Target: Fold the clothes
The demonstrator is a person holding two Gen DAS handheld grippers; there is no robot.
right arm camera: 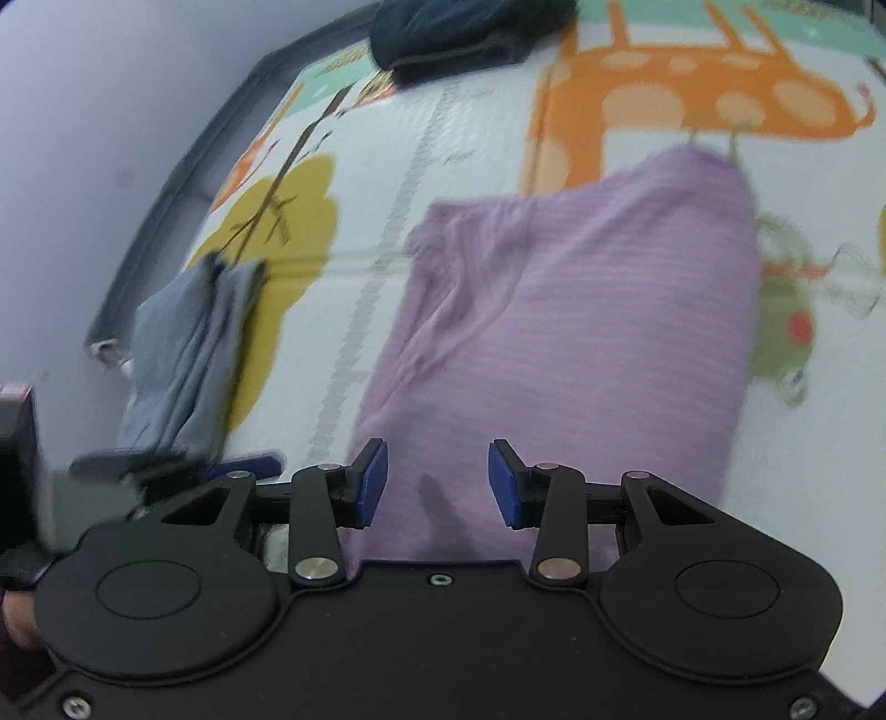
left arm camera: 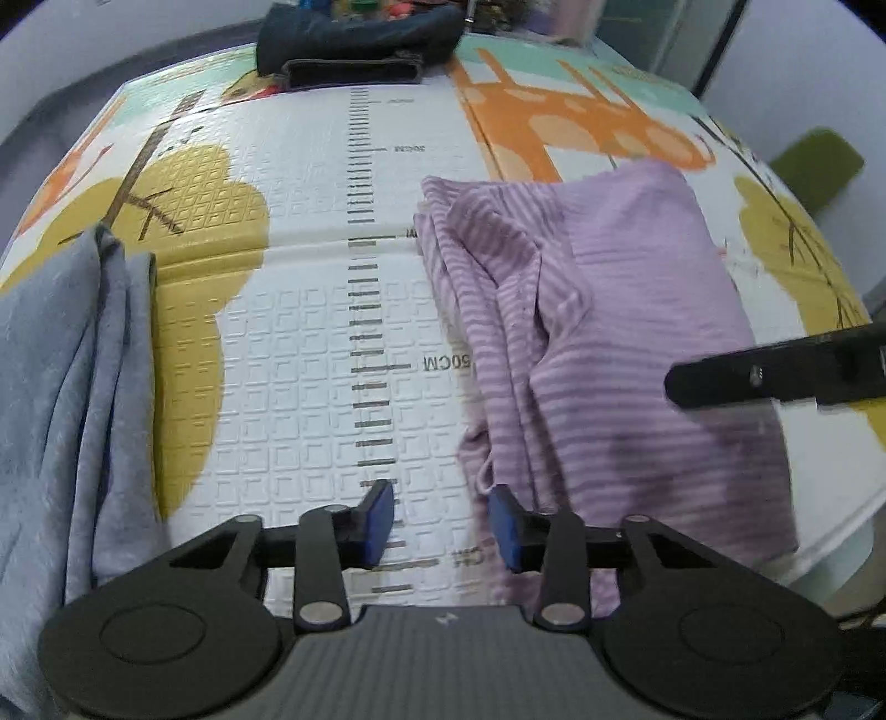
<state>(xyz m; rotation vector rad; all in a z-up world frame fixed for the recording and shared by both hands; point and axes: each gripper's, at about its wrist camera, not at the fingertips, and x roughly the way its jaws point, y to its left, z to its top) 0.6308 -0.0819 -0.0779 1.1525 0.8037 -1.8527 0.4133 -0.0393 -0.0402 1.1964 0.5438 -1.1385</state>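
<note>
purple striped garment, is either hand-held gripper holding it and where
Neither. Both the left hand-held gripper and the right one are open above the purple striped garment, nothing between their pads.

- The right wrist view is smeared with motion — the ruler marks on the play mat (right arm camera: 387, 266) can't be read.
- The grey garment (left arm camera: 61, 387) runs off the left edge.
- The dark bundle (left arm camera: 354, 39) is cropped at the top.
</note>
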